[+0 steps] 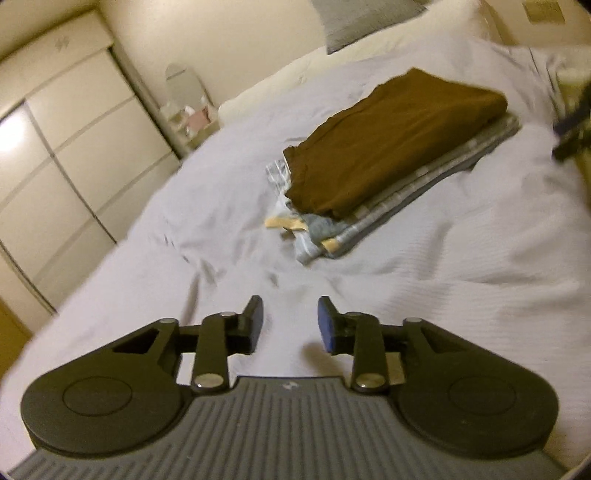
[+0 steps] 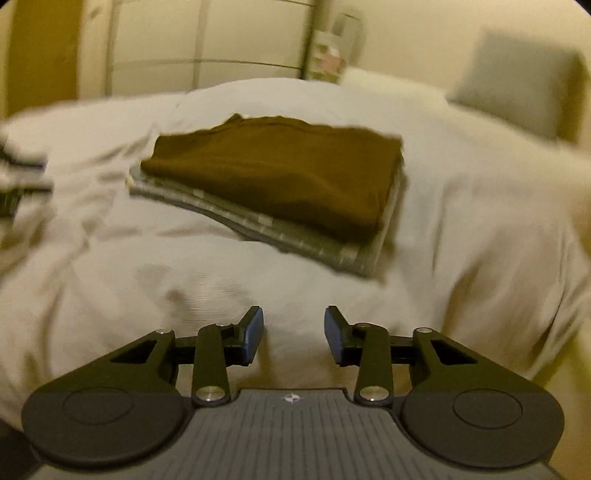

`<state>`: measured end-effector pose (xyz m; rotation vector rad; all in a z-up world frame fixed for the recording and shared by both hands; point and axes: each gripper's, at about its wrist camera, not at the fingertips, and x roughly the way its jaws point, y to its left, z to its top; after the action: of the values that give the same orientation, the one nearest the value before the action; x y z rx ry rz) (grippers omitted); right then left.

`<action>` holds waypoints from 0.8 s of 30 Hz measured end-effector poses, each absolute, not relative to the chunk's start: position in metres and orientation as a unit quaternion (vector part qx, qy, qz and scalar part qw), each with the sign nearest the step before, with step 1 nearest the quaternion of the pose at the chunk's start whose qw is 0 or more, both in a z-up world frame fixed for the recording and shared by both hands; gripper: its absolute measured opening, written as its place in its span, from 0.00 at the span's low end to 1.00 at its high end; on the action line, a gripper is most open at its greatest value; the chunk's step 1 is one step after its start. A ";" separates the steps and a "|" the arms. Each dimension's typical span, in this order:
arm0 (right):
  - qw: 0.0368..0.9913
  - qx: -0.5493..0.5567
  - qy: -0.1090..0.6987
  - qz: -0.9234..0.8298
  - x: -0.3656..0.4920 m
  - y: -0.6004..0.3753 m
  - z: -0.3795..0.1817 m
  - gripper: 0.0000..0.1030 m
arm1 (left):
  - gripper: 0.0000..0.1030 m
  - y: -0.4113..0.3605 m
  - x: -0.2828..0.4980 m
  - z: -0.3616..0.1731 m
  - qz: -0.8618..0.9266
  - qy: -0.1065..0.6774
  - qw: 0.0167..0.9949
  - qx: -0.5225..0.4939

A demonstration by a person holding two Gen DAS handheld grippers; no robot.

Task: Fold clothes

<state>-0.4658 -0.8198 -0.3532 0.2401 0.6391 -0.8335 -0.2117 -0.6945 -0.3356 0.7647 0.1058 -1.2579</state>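
Your left gripper [image 1: 290,323] hangs over the pale bedspread [image 1: 461,266] with its jaws apart and nothing between them — the blue pads [image 1: 325,328] bare. Your right gripper [image 2: 294,334] does the same, jaws spread and holding nothing. Beyond both, near the middle of the bed, a folded brown garment [image 1: 388,147] lies on top of a folded grey checked one [image 1: 436,184], whose crumpled end with tan strips [image 1: 286,223] pokes out at the near side. Farther back sit a cream pillow [image 1: 417,33] and a grey cushion [image 2: 517,81] — past them, pale wardrobe doors [image 1: 74,147], blurred.
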 end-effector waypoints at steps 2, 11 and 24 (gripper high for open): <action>0.856 0.148 0.287 -0.404 -0.469 -0.815 -0.351 0.45 | 0.35 -0.685 -0.219 -0.335 -0.578 0.065 0.742 0.333; 0.847 0.193 0.242 -0.433 -0.471 -0.806 -0.328 0.83 | 0.79 -0.683 -0.242 -0.319 -0.605 0.127 0.742 0.259; 0.829 0.248 0.242 -0.439 -0.453 -0.817 -0.312 0.86 | 0.99 -0.711 -0.237 -0.299 -0.606 0.203 0.749 0.171</action>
<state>-0.4534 -0.8167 -0.3120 0.5253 0.5132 -0.9311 -0.2367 -0.7107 -0.2990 0.3737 0.4447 -1.3254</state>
